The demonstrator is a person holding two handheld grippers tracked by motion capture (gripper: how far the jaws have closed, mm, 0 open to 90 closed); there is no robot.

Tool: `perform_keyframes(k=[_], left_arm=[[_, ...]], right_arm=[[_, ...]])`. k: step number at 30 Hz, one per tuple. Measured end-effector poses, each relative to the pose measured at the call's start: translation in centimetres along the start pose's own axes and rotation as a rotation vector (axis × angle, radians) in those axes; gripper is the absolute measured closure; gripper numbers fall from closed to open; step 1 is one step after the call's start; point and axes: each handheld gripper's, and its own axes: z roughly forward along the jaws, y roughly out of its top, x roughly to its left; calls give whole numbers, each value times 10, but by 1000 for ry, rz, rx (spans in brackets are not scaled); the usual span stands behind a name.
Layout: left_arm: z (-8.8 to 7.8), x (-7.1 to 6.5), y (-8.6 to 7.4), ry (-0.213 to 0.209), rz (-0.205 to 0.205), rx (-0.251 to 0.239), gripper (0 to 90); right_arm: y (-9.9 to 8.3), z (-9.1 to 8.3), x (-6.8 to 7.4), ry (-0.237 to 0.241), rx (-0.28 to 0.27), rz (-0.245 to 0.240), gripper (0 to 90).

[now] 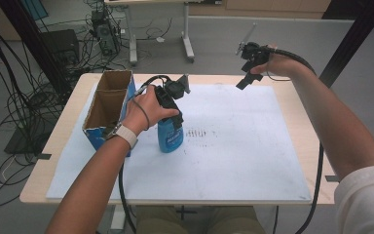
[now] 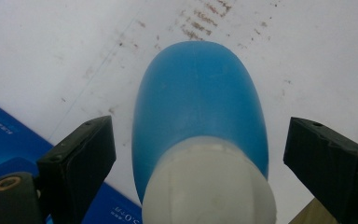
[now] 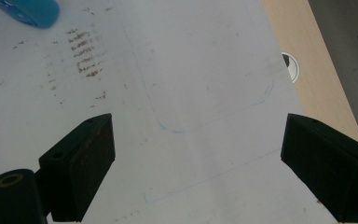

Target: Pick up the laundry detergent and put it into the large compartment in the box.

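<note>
A blue bottle (image 1: 170,137) with a white cap (image 2: 209,186) stands upright on the white mat (image 1: 233,146), just right of the cardboard box. My left gripper (image 1: 171,114) reaches down over the bottle's top. In the left gripper view the left gripper (image 2: 198,135) is open: the bottle (image 2: 198,93) sits between the jaws with a gap on each side. My right gripper (image 1: 244,82) hangs above the mat's far right part. Seen along its own jaws, the right gripper (image 3: 196,135) is open with nothing in it, and the bottle (image 3: 28,11) shows at top left.
An open cardboard box (image 1: 108,100) with blue printed sides (image 2: 0,135) stands at the mat's left edge, close to my left hand. Brown smudges (image 3: 86,60) mark the mat. A cable hole (image 3: 290,66) sits in the wooden table (image 1: 302,112) beside the mat.
</note>
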Motion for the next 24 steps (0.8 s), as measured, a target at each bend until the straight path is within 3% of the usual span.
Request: perform_keyframes(k=[24], left_arm=[[-1, 1, 0, -4, 1, -7, 90]], right_arm=[[0, 0, 0, -1, -3, 5, 95]])
